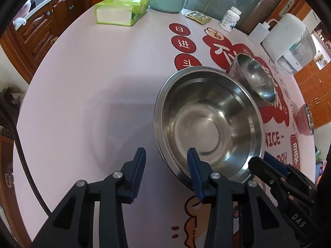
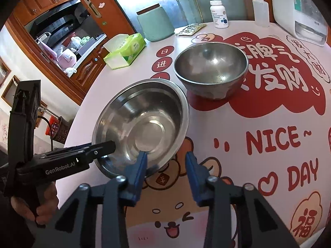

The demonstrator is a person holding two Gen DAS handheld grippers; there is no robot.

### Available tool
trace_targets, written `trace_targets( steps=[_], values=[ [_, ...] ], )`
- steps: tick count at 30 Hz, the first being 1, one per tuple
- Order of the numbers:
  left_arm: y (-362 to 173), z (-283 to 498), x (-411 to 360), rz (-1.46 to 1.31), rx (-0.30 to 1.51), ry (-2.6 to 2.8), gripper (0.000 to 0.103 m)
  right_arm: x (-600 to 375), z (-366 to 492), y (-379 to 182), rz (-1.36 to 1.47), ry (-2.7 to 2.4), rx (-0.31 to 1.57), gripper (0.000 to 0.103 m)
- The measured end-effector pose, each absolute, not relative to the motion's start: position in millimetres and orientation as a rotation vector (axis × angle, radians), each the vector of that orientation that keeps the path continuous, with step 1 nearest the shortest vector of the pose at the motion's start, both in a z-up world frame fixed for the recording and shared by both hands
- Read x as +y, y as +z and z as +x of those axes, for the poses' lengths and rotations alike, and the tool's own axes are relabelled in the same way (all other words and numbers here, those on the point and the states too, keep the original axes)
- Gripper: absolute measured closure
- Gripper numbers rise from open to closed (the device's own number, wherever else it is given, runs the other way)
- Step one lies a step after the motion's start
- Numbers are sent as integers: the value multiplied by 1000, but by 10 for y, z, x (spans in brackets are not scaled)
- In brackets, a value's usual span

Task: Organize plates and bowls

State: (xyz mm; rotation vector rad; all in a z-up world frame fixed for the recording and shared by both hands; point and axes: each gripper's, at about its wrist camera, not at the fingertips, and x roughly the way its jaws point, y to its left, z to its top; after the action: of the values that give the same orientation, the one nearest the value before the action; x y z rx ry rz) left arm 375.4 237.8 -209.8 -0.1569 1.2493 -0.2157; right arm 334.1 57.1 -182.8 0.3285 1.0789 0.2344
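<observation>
Two steel bowls on the round white table (image 2: 238,217) with its red print: one wide shallow stainless-steel bowl (image 2: 142,124) near the front edge, one smaller, deeper stainless-steel bowl (image 2: 211,66) just behind it to the right, on the red patch. Both upright and empty; whether their rims touch I cannot tell. At the far right edge of the left wrist view, one pinkish round thing with a metal rim (image 1: 305,122), too warped to identify

Two grippers, both at the wide bowl. Left gripper (image 1: 166,157): blue pads partly apart, one finger inside the bowl, the other outside over bare table, so the near rim sits between them; pads not pressing on it, nothing held. Right gripper (image 2: 165,157): also partly apart, left finger tip over the rim into the bowl, right finger outside over the cartoon print; rim between the pads, no clamp visible. Each gripper shows in the other's view, at the bowl's edge. One hand (image 2: 31,204) visible, gripping the left tool's handle

Back of table, one each: green tissue pack (image 2: 126,49), mint-green canister (image 2: 155,23), white pill bottle (image 2: 218,13), clear squeeze bottle (image 2: 260,8), white appliance (image 2: 306,14), foil blister pack (image 2: 191,29)
</observation>
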Motion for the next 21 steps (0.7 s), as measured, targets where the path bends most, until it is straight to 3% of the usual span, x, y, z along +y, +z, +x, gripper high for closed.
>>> trace_targets(
  steps=[6,21],
  values=[
    [-2073,3734,2319,-142,1240,-242,82,587,3321,-1807,337,249,1069,78],
    [-2052,3554,2396,-136,1259,-231,82,728,3150,-1660,218,288,1035,79]
  ],
)
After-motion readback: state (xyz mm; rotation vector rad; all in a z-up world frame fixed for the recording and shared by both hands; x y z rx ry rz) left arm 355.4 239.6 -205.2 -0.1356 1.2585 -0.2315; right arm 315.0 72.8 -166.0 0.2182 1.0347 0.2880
